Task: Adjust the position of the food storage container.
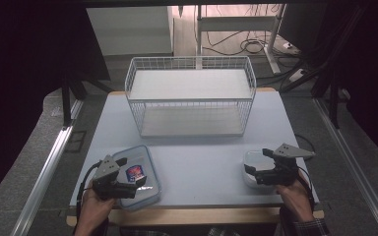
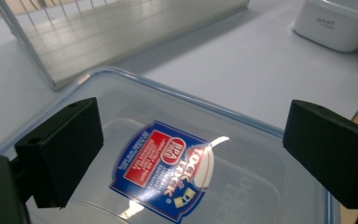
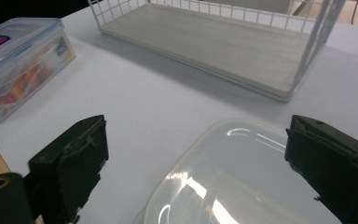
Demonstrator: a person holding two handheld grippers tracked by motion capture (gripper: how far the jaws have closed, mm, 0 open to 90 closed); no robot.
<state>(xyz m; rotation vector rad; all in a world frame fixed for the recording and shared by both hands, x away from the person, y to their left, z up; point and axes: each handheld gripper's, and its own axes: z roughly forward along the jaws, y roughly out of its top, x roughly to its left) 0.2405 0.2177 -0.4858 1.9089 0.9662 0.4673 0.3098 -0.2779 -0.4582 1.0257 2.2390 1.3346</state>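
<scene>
- Left gripper [image 1: 134, 183]: jaws spread wide, poised over the lid of the clear blue-rimmed container [image 1: 139, 175] at the near left of the table [image 1: 197, 152]; nothing clamped, pads clear of the lid in the left gripper view.
- Right gripper [image 1: 256, 161]: jaws likewise spread wide, poised over the white container [image 1: 251, 162] at the near right; nothing held, translucent lid below and between the pads in the right gripper view.
- Clear blue-rimmed container: flat on the table, lid on, red-and-blue label [image 2: 170, 168] facing up, coloured contents visible through the side wall in the right gripper view.
- White container: flat on the table, lid on, well apart from the clear one.
- Wire rack [image 1: 191, 96]: white, two-tier, at the far middle of the table; both shelves bare.
- Progress, as judged: early stage. Both containers on the table, neither gripped nor lifted, nothing placed on the rack. Remaining, presumably: close on each container, lift, carry to the rack.
- Surface: pale blue-grey table top, smooth, wooden edge along the near side.
- Room: dim, dark curtains at both sides, grey floor, metal rails left and right, cables [image 1: 248, 45] on the floor beyond the rack.
</scene>
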